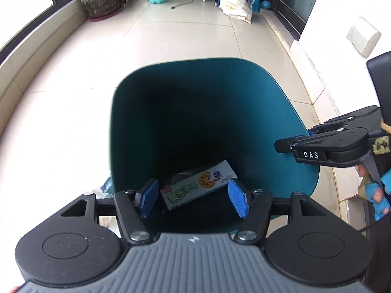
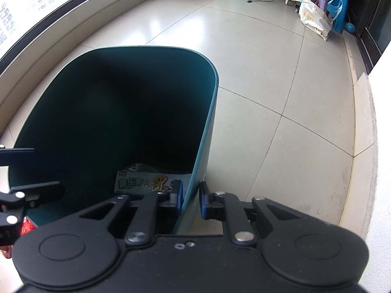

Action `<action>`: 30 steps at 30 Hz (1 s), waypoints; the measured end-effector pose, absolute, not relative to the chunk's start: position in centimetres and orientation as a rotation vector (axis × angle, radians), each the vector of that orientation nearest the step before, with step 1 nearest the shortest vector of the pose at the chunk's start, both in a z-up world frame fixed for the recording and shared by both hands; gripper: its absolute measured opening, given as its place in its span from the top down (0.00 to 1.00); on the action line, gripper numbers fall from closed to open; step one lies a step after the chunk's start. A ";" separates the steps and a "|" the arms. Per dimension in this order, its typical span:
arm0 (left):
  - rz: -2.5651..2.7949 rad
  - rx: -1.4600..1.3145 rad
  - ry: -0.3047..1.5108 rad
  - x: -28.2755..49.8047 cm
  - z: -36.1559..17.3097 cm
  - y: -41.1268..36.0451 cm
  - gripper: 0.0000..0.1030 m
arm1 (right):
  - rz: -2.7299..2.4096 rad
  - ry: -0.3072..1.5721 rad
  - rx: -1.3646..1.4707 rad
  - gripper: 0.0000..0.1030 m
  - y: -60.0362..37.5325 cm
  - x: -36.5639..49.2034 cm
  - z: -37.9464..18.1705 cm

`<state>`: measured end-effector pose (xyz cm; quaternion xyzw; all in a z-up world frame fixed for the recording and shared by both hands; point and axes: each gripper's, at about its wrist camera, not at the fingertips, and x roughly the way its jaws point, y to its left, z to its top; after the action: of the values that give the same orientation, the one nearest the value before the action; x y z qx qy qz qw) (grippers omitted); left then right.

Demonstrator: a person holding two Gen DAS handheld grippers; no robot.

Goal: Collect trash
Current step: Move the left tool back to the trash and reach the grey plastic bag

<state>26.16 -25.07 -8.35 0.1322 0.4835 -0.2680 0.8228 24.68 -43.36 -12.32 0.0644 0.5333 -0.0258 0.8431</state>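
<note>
Pale floor tiles (image 2: 268, 78) surround the teal bin (image 2: 210, 112). Right gripper (image 2: 190, 201) pinches its right wall, probably steadying it. Left gripper (image 1: 193, 196) hangs spread wide over the opening, the snack box (image 1: 199, 185) lying loose inside.

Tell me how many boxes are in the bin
1. A biscuit box lies flat at the bottom of the bin, below the open left gripper. Something dark sits beneath it, and the deep shadow may hide more.
</note>
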 end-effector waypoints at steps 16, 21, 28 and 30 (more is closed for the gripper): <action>-0.404 0.178 0.973 24.3 -5.4 -15.3 0.39 | -0.071 1.141 0.146 0.88 -43.4 25.0 -12.4; -0.323 0.170 1.001 24.8 -6.9 -11.5 0.39 | -0.074 1.150 0.149 0.88 -43.5 25.2 -12.2; -0.257 0.137 1.069 26.5 -10.6 -6.7 0.39 | -0.091 1.160 0.125 0.89 -42.9 25.5 -12.4; -0.229 0.157 1.085 27.2 -12.1 -5.9 0.39 | -0.091 1.159 0.119 0.89 -42.7 25.6 -12.5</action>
<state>27.18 -5.89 -12.13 0.0746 0.5147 -0.1084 0.8472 25.56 -42.73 -12.48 0.0560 0.5473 -0.0430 0.8340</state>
